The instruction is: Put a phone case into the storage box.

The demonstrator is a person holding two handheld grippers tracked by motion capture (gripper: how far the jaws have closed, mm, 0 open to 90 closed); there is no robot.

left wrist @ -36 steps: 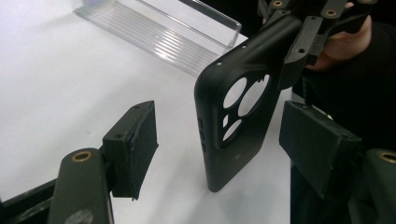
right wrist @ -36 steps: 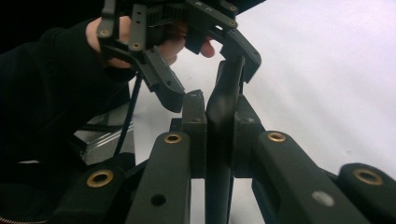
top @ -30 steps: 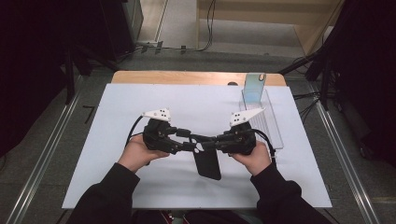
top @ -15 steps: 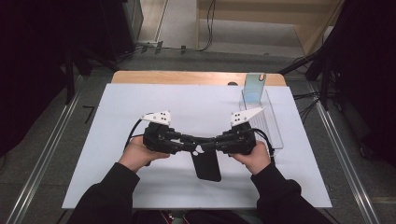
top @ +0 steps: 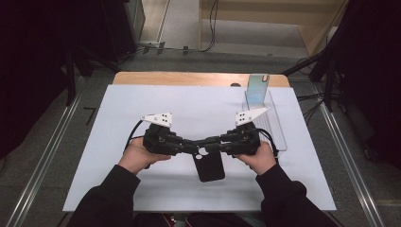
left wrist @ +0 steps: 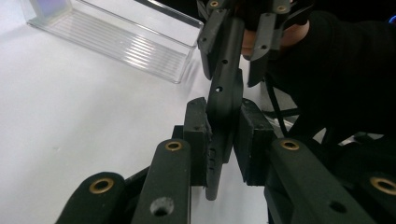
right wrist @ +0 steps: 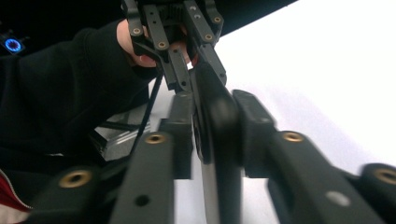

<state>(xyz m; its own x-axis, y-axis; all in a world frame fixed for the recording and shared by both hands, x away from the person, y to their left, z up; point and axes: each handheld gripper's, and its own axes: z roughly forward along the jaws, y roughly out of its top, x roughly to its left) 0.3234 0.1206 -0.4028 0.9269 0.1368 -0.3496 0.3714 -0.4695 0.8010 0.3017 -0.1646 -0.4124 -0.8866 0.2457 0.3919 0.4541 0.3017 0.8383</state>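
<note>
The left tool (top: 196,145) and the right tool (top: 213,143) are meeting nose to nose near the table's (top: 113,123) centre, each gripping the top end of a black phone case (top: 209,164), which is hanging toward six o'clock in the high view. In the left gripper view, the left tool (left wrist: 223,140) is clenching the case (left wrist: 223,107) edge-on between its pads; its jaws have just been closing, with the case between them. In the right gripper view, the right tool (right wrist: 212,135) is standing around the same case (right wrist: 215,140); its jaws have just been opening, and the blur is preventing a firm finding on whether both pads are still pressing. I cannot tell if that grip is holding or releasing.

At two o'clock from the tools, a clear plastic tray (top: 270,124) is resting on the table, with a pale card or panel (top: 257,90) standing upright at its twelve o'clock end. The tray is sitting well apart from the case.

Assessment of progress: the case is picked up and a handover from right tool to left appears to be under way, not completed. Remaining, in my judgement: the right tool is yet to clear the case fully, and any placing of the case, possibly at the tray, is not begun.
</note>
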